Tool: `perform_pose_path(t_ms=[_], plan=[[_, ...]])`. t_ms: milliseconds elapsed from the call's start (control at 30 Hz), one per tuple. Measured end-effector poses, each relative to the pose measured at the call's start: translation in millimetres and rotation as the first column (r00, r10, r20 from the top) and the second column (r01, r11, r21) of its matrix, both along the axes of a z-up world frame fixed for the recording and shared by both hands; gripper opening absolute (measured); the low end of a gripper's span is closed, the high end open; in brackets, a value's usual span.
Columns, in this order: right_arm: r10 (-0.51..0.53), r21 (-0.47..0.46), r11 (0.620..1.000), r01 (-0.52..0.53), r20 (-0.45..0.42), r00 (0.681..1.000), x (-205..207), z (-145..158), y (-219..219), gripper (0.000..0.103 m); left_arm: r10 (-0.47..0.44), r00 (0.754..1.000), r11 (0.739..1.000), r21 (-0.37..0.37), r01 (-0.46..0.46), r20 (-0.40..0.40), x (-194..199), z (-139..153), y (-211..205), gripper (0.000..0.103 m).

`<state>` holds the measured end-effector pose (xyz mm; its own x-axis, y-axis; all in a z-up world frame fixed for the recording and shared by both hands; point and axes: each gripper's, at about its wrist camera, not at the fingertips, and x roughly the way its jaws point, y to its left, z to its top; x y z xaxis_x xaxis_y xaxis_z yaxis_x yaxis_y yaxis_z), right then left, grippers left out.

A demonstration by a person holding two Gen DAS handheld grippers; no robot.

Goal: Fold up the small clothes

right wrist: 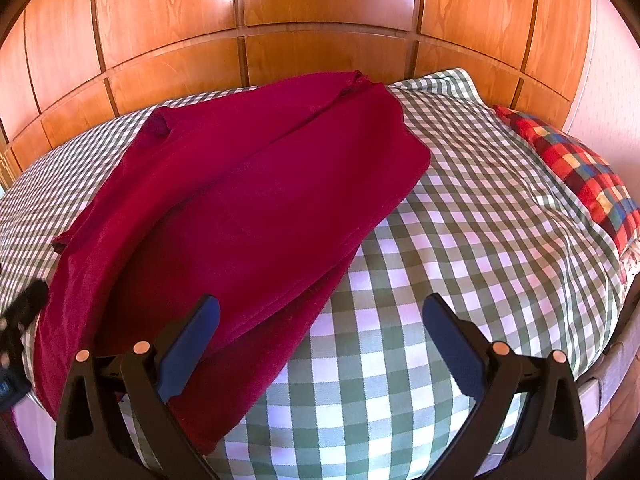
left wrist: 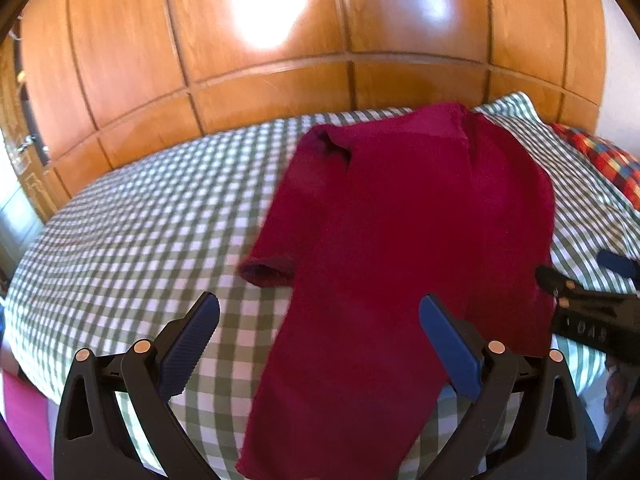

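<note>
The red top (left wrist: 400, 220) lies on the checked bed (left wrist: 140, 220), long axis from lower centre to upper right of the left view, its hem nearest the left gripper (left wrist: 320, 340); the right gripper (right wrist: 320, 340) hangs beside it, both wide and holding nothing.

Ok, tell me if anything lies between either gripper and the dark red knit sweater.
Nothing visible does. The left gripper, open, hovers at the dark red knit sweater. The right gripper, open, hangs at its near edge over the green checked bedspread.
</note>
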<state>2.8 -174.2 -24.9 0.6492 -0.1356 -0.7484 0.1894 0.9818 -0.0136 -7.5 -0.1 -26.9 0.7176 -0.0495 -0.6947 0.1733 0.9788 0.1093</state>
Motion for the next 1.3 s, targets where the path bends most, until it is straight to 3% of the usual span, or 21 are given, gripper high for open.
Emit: perform_pose_path(t_ms=[133, 167, 267, 333, 433, 467, 533, 567, 633, 700, 767, 833, 867, 967, 1100, 1200, 1300], plan=[[-0.016, 0.012, 1.0, 0.015, 0.008, 1.0, 1.3, 2.2, -10.7, 0.101, -0.099, 0.993, 0.995, -0.037, 0.096, -0.069, -5.8, -11.5, 1.9, 0.096], [-0.019, 0.026, 0.999, 0.019, 0.008, 1.0, 2.1, 3.2, -15.4, 0.101, -0.127, 0.989, 0.992, -0.036, 0.124, -0.081, -9.3, -14.9, 1.4, 0.086], [-0.008, 0.049, 0.999, 0.007, 0.022, 1.0, 4.2, 7.2, -22.8, 0.101, -0.199, 0.972, 0.98, 0.003, 0.201, -0.123, -20.6, -30.6, -3.3, 0.07], [0.019, 0.066, 0.998, -0.021, 0.036, 0.999, 8.3, 10.6, -24.8, 0.1, -0.243, 0.958, 0.969, 0.004, 0.246, -0.149, -27.3, -39.7, -6.7, 0.066], [0.058, 0.088, 0.994, -0.061, 0.035, 0.998, 17.5, 11.9, -21.7, 0.081, -0.284, 0.945, 0.957, 0.019, 0.291, -0.163, -33.6, -46.9, -13.2, 0.065], [0.07, 0.089, 0.993, -0.072, 0.03, 0.997, 21.8, 11.1, -20.8, 0.078, -0.29, 0.943, 0.954, 0.034, 0.299, -0.166, -34.9, -50.1, -16.6, 0.053], [0.119, 0.096, 0.988, -0.119, 0.01, 0.993, 35.4, 4.9, -13.3, 0.07, -0.296, 0.938, 0.949, 0.052, 0.309, -0.182, -32.1, -54.9, -18.0, 0.043], [0.135, 0.1, 0.986, -0.134, -0.002, 0.991, 39.7, 1.8, -10.9, 0.07, -0.303, 0.936, 0.947, 0.049, 0.316, -0.177, -32.8, -54.1, -17.9, 0.027], [0.18, 0.105, 0.979, -0.175, -0.038, 0.983, 53.5, -9.3, -4.2, 0.07, -0.311, 0.936, 0.948, 0.024, 0.319, -0.168, -31.0, -47.2, -14.0, 0.01], [0.214, 0.064, 0.976, -0.21, -0.061, 0.975, 63.6, -19.5, 4.9, 0.063, -0.308, 0.937, 0.951, -0.067, 0.301, -0.168, -23.0, -34.9, 2.0, 0.008], [0.236, 0.006, 0.972, -0.236, -0.061, 0.97, 66.9, -22.8, 11.9, 0.047, -0.28, 0.949, 0.954, -0.149, 0.259, -0.146, -12.2, -18.4, 21.8, 0.008], [0.249, -0.012, 0.968, -0.25, -0.062, 0.967, 68.1, -19.1, 9.3, 0.018, -0.22, 0.969, 0.957, -0.216, 0.192, -0.111, 5.0, 2.7, 47.0, 0.008], [0.252, 0.005, 0.968, -0.252, -0.059, 0.966, 67.7, -16.5, 5.4, 0.014, -0.18, 0.98, 0.954, -0.26, 0.151, -0.09, 16.8, 14.7, 62.8, 0.008], [0.244, 0.087, 0.966, -0.242, -0.019, 0.97, 63.5, 5.2, -18.7, 0.011, -0.057, 0.997, 0.944, -0.329, 0.04, -0.042, 52.6, 43.0, 101.1, 0.008], [0.173, 0.134, 0.975, -0.179, 0.059, 0.983, 59.4, 44.2, -64.9, 0.007, 0.093, 0.996, 0.935, -0.344, -0.087, 0.002, 109.8, 75.5, 140.6, 0.008], [0.053, 0.114, 0.991, -0.063, 0.087, 0.995, 66.8, 63.7, -113.6, 0.0, 0.183, 0.983, 0.932, -0.321, -0.166, 0.022, 157.4, 93.9, 157.6, 0.008], [-0.087, 0.033, 0.996, 0.084, 0.082, 0.993, 80.4, 69.3, -164.5, 0.0, 0.258, 0.966, 0.933, -0.264, -0.243, 0.024, 204.7, 106.6, 168.9, 0.008]])
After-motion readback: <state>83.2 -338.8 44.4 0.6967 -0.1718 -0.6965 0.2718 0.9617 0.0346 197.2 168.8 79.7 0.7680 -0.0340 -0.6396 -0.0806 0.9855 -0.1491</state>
